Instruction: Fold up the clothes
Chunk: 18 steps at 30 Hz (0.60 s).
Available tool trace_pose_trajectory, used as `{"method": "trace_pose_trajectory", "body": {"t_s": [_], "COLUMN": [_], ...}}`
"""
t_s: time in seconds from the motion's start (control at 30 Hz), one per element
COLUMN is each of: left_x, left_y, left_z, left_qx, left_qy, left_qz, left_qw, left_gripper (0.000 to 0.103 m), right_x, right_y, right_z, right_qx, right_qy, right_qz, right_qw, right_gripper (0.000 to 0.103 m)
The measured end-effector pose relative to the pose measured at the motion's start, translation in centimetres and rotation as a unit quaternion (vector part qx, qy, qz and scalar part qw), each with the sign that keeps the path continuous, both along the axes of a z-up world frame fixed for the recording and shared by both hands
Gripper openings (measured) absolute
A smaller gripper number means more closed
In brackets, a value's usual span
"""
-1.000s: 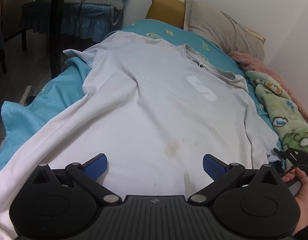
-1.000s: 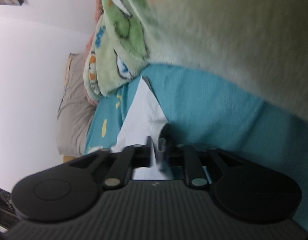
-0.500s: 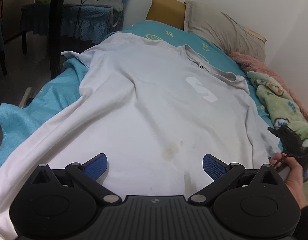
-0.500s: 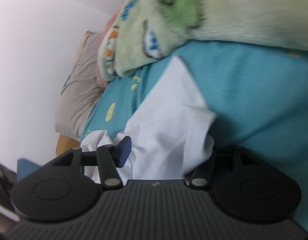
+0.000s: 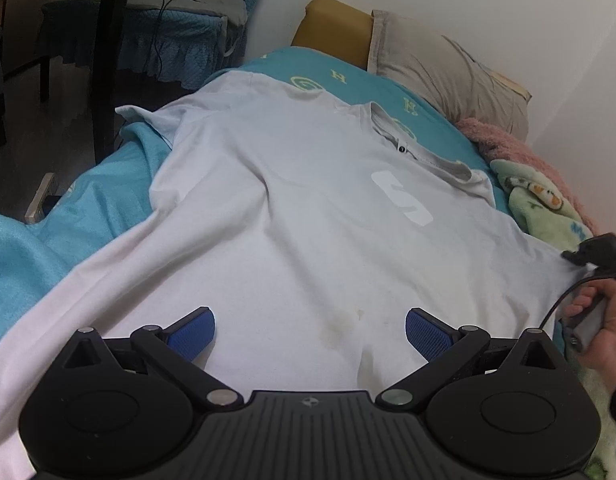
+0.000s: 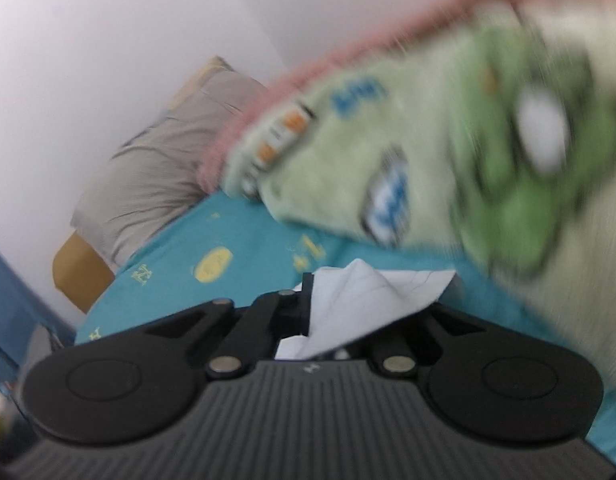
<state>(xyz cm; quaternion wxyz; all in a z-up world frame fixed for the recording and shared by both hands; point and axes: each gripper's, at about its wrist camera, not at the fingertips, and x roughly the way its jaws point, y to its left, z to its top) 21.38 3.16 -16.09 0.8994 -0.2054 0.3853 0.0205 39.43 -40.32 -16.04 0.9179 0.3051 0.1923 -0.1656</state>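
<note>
Here, a white T-shirt (image 5: 292, 216) lies spread front-up across the teal bedsheet (image 5: 88, 216), collar toward the pillow (image 5: 440, 76), one sleeve trailing off the bed's near edge on the left. Flat and open like this, the body and both sleeves can be reached for folding.

The left gripper (image 5: 310, 326) hovers low over the hem end, jaws spread wide, blue pads either side of a faint yellowish stain, nothing between them. Probably it waits there to pin or take the hem — a judgement only.

The right gripper (image 6: 372, 300) — jaws drawn in, pinching white cloth. From the left wrist view that cloth is the shirt's right sleeve edge, pulled to a taut point where the gripper meets it; the person's hand (image 5: 604, 328) holds the handle just beside. The right wrist view is blurred, which suggests quick motion, with the green cartoon blanket (image 6: 448, 140) close ahead.

Gripping the sleeve at its outer edge makes sense for carrying it inward over the chest. It would fit tugging the sleeve out to flatten it equally well; the frames do not settle which.

Risk: the blanket crowds that side and could snag the sleeve.
</note>
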Motion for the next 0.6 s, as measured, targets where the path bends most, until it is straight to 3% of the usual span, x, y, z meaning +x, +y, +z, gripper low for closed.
{"method": "trace_pose_trajectory", "body": {"t_s": [0.17,0.33,0.47,0.6], "left_x": [-0.9,-1.7,-2.4,-2.1], "left_y": [1.6,3.2,5.2,6.7], "left_z": [1.4,2.7,3.3,2.6], "left_qx": [0.006,0.012,0.013,0.005], "left_qy": [-0.011,-0.023,-0.028,-0.010], "left_qz": [0.013,0.025,0.048,0.066], "left_qw": [0.9998,0.9993,0.9984,0.9978], "left_gripper": [0.103,0.103,0.103,0.103], "right_x": [0.2,0.7,2.8,4.9], "right_y": [4.7,13.0,20.8,27.9], "right_z": [6.9,11.3,10.7,6.6], "right_qx": [-0.100,-0.200,-0.267,-0.299], "right_qy": [-0.004,-0.002,0.018,0.047], "right_qz": [0.044,0.110,0.176,0.244], "right_qw": [0.994,0.974,0.947,0.921], "right_gripper": [0.004,0.004,0.004,0.004]}}
